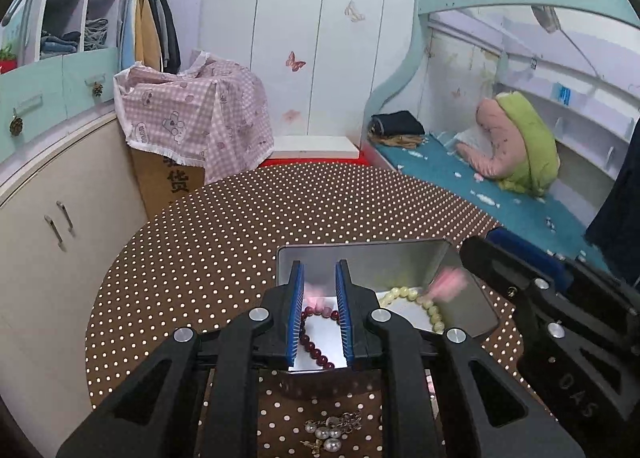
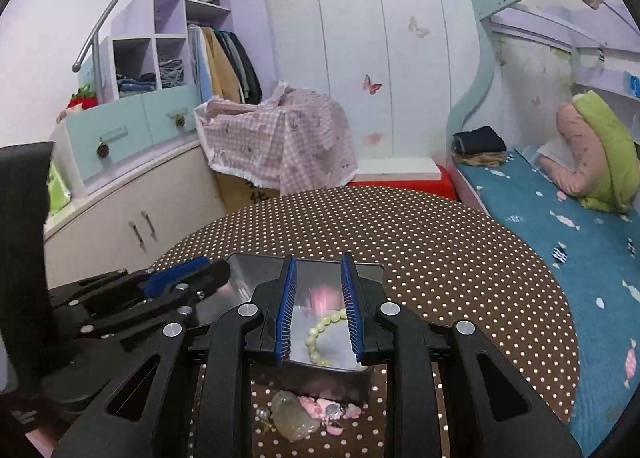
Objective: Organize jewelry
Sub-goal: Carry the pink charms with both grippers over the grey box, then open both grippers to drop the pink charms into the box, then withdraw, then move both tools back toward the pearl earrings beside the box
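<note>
An open metal tin (image 1: 468, 310) stands on the round brown polka-dot table (image 1: 240, 226). Inside lie a dark red bead bracelet (image 1: 316, 350) and a pale yellow-green bead bracelet (image 1: 424, 302), also in the right wrist view (image 2: 320, 334). My left gripper (image 1: 320, 274) is open above the red bracelet, holding nothing. My right gripper (image 2: 318, 266) is open above the pale bracelet; it shows in the left wrist view (image 1: 520, 278). A pearl-and-gold piece (image 1: 332, 432) lies on the table before the tin. A pale jade piece (image 2: 294, 416) and pink pieces (image 2: 324, 408) lie there too.
The tin (image 2: 320, 378) has reflective walls showing pink blurs. A cupboard (image 1: 48, 226) stands left of the table, a carton under a pink checked cloth (image 1: 192, 122) behind it, and a bunk bed with blue bedding (image 2: 560, 242) at right.
</note>
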